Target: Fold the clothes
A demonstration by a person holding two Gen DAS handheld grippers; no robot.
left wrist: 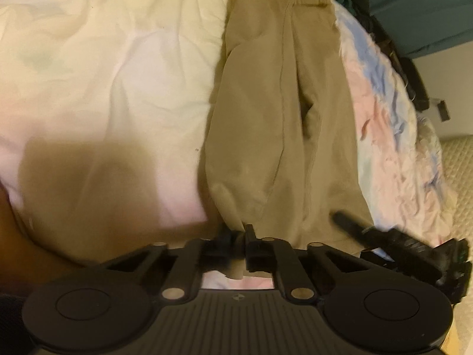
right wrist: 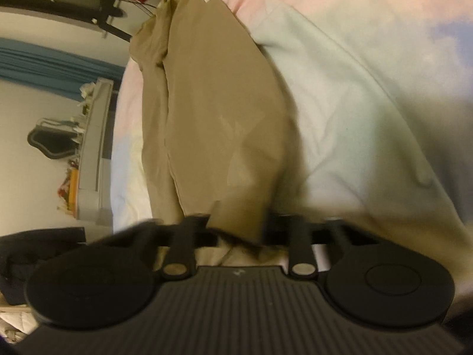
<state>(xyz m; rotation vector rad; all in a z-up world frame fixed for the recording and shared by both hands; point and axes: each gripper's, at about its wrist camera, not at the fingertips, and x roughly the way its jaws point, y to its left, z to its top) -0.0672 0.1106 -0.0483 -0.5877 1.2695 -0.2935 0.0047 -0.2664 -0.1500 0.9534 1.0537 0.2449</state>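
Khaki trousers (left wrist: 275, 124) lie stretched lengthwise on a pale pastel bedspread (left wrist: 118, 74). My left gripper (left wrist: 240, 236) is shut on the near hem of the trousers, the fabric pinched between its fingers. The right gripper shows at the lower right of this view (left wrist: 414, 248), at the trousers' other near corner. In the right wrist view the trousers (right wrist: 212, 118) run away from me. My right gripper (right wrist: 236, 227) has its jaws wide apart with the trouser end lying between them; the view is blurred and the fingertips are hidden by fabric.
The bedspread (right wrist: 369, 88) covers the bed. A quilted patterned blanket (left wrist: 390, 136) lies along the right bed edge. Dark clothes (right wrist: 35, 254) sit at lower left of the right wrist view. A grey shelf unit (right wrist: 91, 148), blue curtain (right wrist: 44, 65) and carpet (left wrist: 458, 177) lie beyond.
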